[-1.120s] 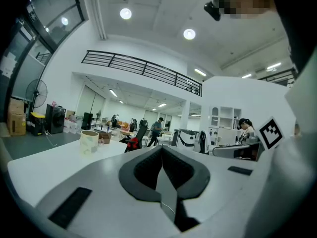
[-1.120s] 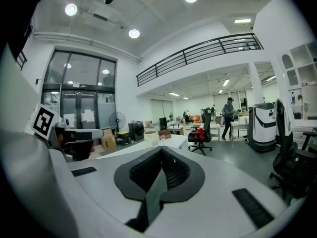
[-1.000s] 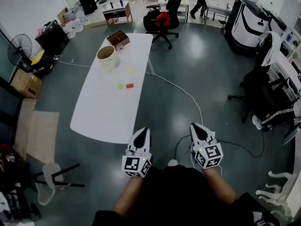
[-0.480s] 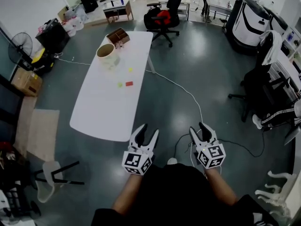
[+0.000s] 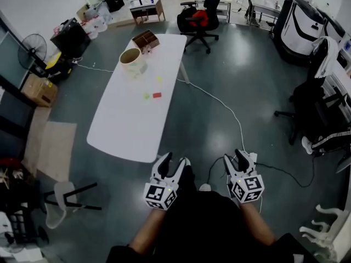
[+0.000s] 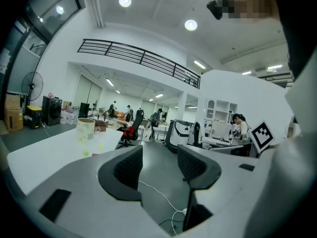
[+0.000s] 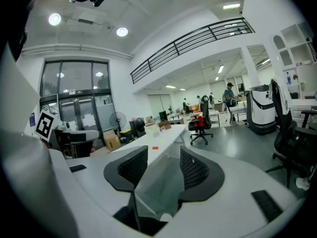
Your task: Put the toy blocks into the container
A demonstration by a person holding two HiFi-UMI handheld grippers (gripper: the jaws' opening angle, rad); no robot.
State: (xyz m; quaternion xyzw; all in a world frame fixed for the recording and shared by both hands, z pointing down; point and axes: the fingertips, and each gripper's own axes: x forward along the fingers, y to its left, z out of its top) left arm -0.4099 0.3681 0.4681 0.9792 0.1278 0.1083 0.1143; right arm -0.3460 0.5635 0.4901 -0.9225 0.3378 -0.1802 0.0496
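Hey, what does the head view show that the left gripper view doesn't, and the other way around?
Only the head view shows the cardboard sheet on the floor. Only the left gripper view shows the black balcony railing and ceiling lights. Both show the white table with the round container and small blocks on it.

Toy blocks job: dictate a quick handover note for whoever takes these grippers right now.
Left gripper: jaws opening, nothing between them.
Right gripper: the same, empty.
Both hang over the floor, short of the white table.
Red block, green block and yellow block lie loose on the table; the round container stands beyond them.
Done: nothing, no block is in a gripper.
To do: step up, pick each block, drop it in.
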